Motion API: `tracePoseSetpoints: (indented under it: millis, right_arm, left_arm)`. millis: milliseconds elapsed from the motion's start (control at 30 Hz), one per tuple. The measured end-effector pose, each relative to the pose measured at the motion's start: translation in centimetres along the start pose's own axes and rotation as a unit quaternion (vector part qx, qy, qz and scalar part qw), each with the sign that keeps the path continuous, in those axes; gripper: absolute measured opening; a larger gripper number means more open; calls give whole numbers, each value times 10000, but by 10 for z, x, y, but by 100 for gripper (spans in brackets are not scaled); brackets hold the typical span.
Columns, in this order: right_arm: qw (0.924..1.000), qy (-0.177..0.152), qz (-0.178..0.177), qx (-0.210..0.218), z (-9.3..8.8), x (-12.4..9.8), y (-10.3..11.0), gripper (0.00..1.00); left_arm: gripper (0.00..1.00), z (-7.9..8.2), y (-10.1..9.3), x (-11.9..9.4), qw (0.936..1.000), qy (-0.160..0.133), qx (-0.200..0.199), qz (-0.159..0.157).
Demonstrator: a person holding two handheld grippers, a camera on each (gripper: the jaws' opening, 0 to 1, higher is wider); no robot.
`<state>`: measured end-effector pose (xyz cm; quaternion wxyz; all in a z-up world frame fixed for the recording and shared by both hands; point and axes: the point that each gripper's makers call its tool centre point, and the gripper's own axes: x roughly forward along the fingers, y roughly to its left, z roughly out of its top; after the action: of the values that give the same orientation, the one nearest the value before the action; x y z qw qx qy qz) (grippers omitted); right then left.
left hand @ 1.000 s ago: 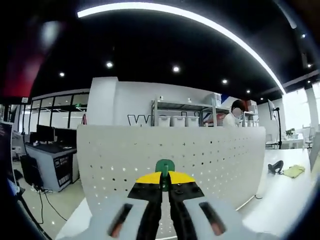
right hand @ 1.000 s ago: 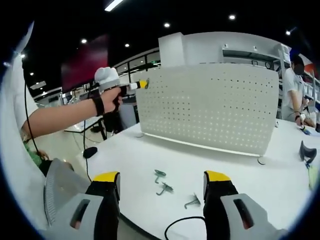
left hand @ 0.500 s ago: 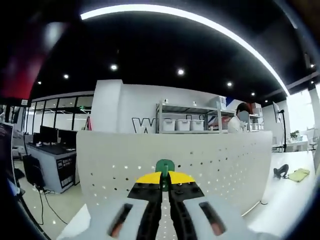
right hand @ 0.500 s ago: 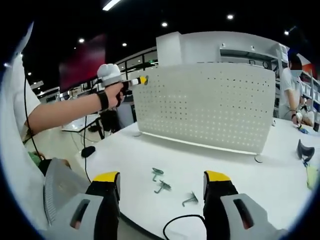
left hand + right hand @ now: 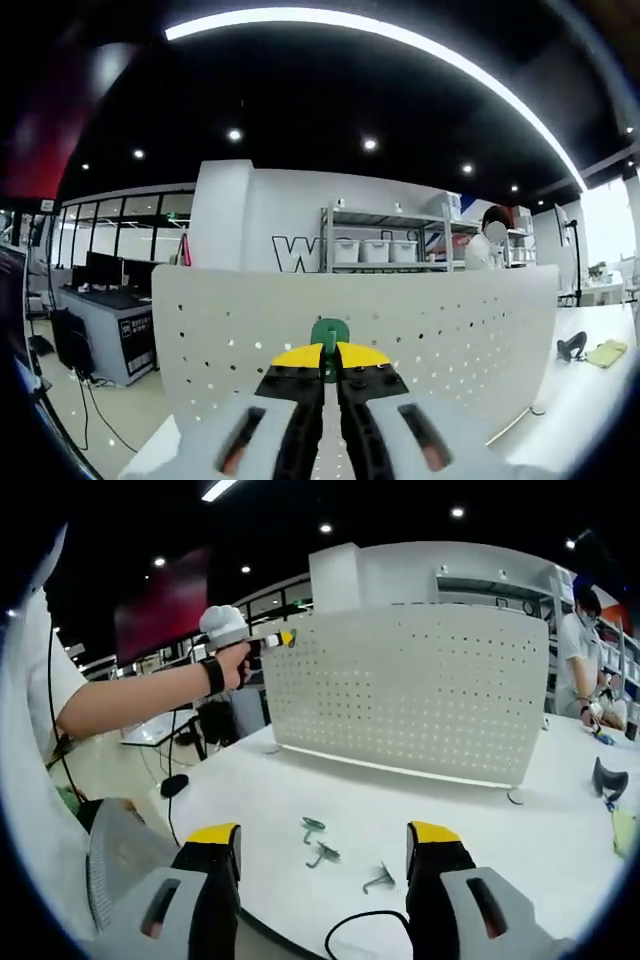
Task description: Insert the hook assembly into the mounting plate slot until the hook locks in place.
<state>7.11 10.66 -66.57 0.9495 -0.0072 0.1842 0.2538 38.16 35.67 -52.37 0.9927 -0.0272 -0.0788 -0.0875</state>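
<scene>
A white perforated mounting plate [image 5: 400,330] [image 5: 410,695] stands upright on the white table [image 5: 560,850]. In the left gripper view my left gripper [image 5: 329,358] is shut on a green hook [image 5: 329,335], held up close in front of the plate's upper part. The right gripper view shows that left gripper [image 5: 283,639] at the plate's top left corner, held by a person's hand. My right gripper [image 5: 322,850] is open low over the table's near edge, with nothing between its fingers. Three grey hooks [image 5: 318,826] [image 5: 325,855] [image 5: 380,880] lie on the table just beyond it.
A black cable [image 5: 365,930] curls on the table near my right gripper. A dark object [image 5: 608,780] sits at the table's far right. A person [image 5: 585,640] stands behind the plate on the right. Desks with monitors [image 5: 100,275] and a shelf rack [image 5: 385,245] fill the background.
The left gripper has crept closer to the plate's top left corner with the green hook in it. The right gripper has hardly moved and stays open.
</scene>
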Motion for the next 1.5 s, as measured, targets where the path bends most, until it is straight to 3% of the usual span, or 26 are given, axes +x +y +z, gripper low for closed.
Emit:
tracePoseSetpoints:
  millis: [867, 1200, 1500]
  right_arm:
    - [9996, 58, -231, 128, -6, -4, -10, 67]
    - [9996, 100, -245, 140, -8, -3, -12, 67]
    - [9995, 97, -260, 130, -7, -2, -13, 67]
  left_arm:
    - [3, 0, 5, 30, 9998, -88, -78, 163]
    - [3, -4, 13, 37, 9991, -82, -294, 301]
    - [3, -11, 11, 42, 9991, 72, -253, 328]
